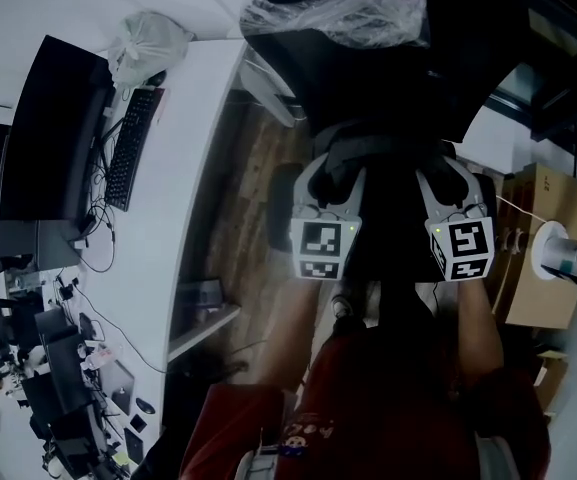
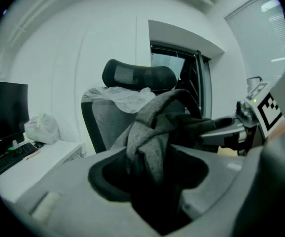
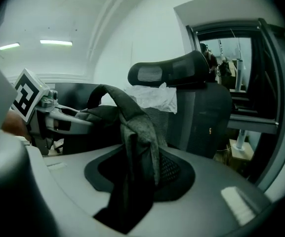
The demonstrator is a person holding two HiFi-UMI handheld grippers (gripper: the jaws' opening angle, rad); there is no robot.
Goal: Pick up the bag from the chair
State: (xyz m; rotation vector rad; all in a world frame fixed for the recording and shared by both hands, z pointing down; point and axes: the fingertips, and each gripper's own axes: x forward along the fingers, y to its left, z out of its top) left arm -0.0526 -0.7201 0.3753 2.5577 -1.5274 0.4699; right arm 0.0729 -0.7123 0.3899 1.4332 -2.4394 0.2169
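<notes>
A dark grey fabric bag (image 1: 388, 153) hangs between my two grippers, in front of the black office chair (image 1: 368, 58), whose top is wrapped in clear plastic. My left gripper (image 1: 336, 173) is shut on a fold of the bag (image 2: 149, 137), which fills the gap between its jaws. My right gripper (image 1: 436, 176) is shut on another fold of the bag (image 3: 135, 142). In the left gripper view the right gripper (image 2: 253, 115) shows at the right. In the right gripper view the left gripper (image 3: 38, 107) shows at the left. The chair's headrest (image 3: 167, 70) rises behind the bag.
A white desk (image 1: 183, 168) runs along the left with a keyboard (image 1: 128, 148), a monitor (image 1: 43, 128) and a plastic bag (image 1: 153, 40). A cardboard box (image 1: 548, 268) stands at the right. Wooden floor shows between desk and chair.
</notes>
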